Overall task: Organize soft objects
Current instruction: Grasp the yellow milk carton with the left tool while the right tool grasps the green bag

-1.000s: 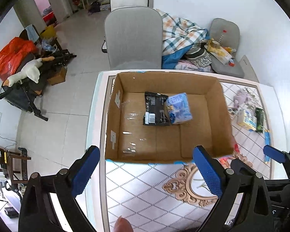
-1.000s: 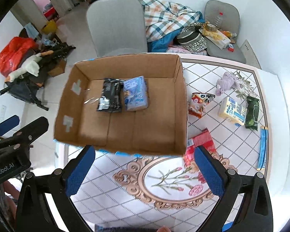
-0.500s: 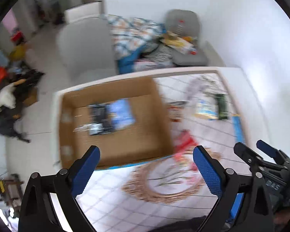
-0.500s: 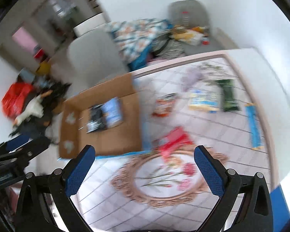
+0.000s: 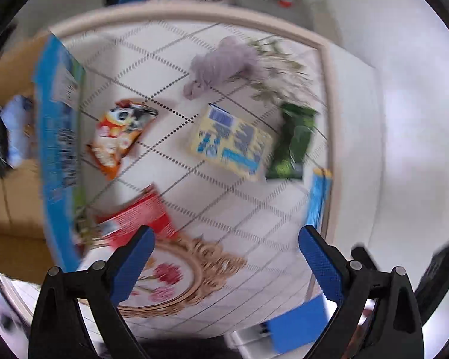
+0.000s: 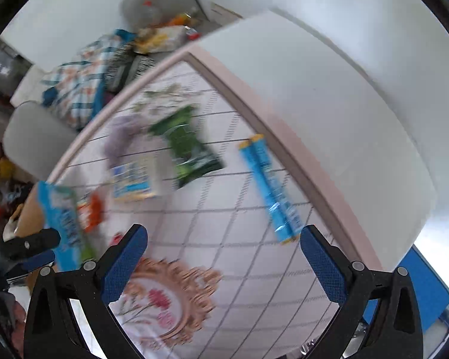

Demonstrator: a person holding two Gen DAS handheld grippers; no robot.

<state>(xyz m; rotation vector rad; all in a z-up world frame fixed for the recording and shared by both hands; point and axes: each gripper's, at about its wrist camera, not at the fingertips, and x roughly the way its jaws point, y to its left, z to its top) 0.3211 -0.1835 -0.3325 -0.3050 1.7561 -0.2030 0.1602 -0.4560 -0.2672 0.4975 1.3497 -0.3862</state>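
Two grippers hang over the patterned worktop (image 5: pixel 254 209), both empty. The left gripper (image 5: pixel 226 257) has its blue fingers (image 5: pixel 134 257) spread wide above the near floral medallion; the right gripper (image 6: pixel 223 257) is spread just as wide farther right. Soft goods lie scattered and blurred: a lilac plush (image 5: pixel 221 65) at the far side, a yellow pack (image 5: pixel 230 142) touching a green pouch (image 5: pixel 294 140) to its right, an orange snack bag (image 5: pixel 119 137), a red packet (image 5: pixel 137 218), and a blue tube (image 6: pixel 269 185) near the right border. At the left stands the box (image 5: pixel 15 161), two items inside.
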